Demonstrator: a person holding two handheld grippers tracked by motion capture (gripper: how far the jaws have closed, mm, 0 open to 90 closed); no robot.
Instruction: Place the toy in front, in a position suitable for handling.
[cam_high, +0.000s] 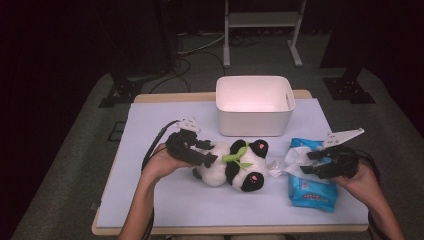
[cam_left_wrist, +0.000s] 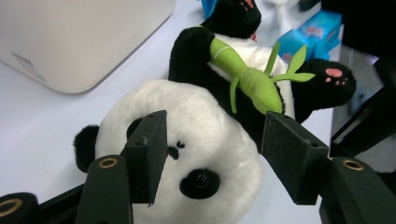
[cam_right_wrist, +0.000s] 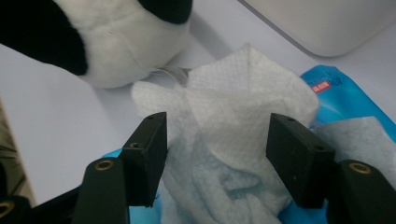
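The left tongs (cam_left_wrist: 212, 154) stand parted around the plush panda's (cam_high: 235, 165) head, pads not pressing it. The right tongs (cam_right_wrist: 215, 158) gape astride a white tissue (cam_right_wrist: 243, 98) rising from the blue pack (cam_high: 312, 192). If they close shallow, the tissue may tear or drag the pack along. The panda lies between both tongs, black-and-white, hugging a green bamboo sprig (cam_left_wrist: 252, 81), before the white bin (cam_high: 255, 105).

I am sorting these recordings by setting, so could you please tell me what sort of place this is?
Probably a staged recording room or lab rather than a home: a small table under a pale blue cover, dark surroundings, cables on the grey floor, and a metal stand behind.
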